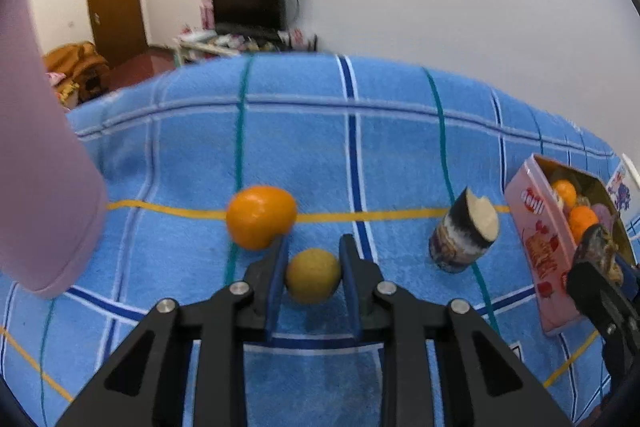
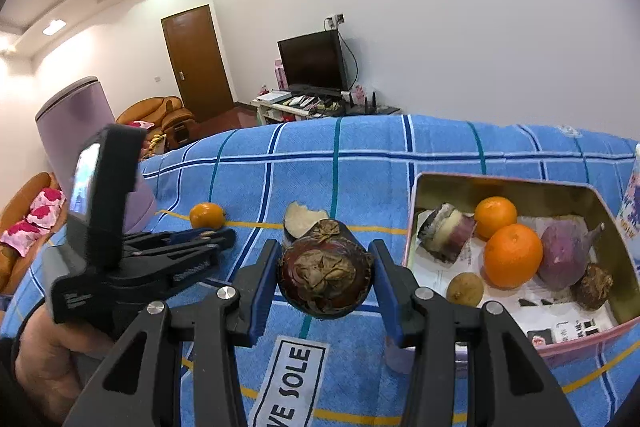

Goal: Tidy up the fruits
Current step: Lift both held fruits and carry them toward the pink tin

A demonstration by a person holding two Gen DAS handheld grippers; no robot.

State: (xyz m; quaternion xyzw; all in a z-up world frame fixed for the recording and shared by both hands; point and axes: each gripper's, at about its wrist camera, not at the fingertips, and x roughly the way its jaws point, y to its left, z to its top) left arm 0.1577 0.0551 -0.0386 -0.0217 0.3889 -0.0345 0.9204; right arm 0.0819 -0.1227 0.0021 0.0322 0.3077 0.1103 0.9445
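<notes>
In the left wrist view, the left gripper [image 1: 313, 269] occupies the lower centre of the frame with its jaws clenched on a small yellow-brown fruit [image 1: 313, 275], which sits between the two blue pads on the blue checked cloth [image 1: 400, 147]. An orange [image 1: 261, 217] lies just beyond the left finger, touching or nearly touching its tip. A cut piece of dark-skinned root [image 1: 466, 237] stands to the right of centre, and a pink tin [image 1: 538, 251] holding oranges is at the right edge. A mauve cylinder [image 1: 44, 167] fills the left edge of the frame. In the right wrist view, the right gripper [image 2: 325, 271] sits at lower centre, grasping a dark round mangosteen [image 2: 324, 281] with a dried calyx between its blue pads. The mangosteen is above the cloth, left of the tin [image 2: 500, 183], not inside it. The tin, at the right of the frame, contains two oranges [image 2: 513, 255], a purple sweet potato [image 2: 564, 251], a cut root piece [image 2: 444, 233], a small brown fruit [image 2: 465, 289] and a second mangosteen [image 2: 594, 287]. The left gripper appears at the left of this frame, held by a hand [image 2: 48, 355] at the lower left.
</notes>
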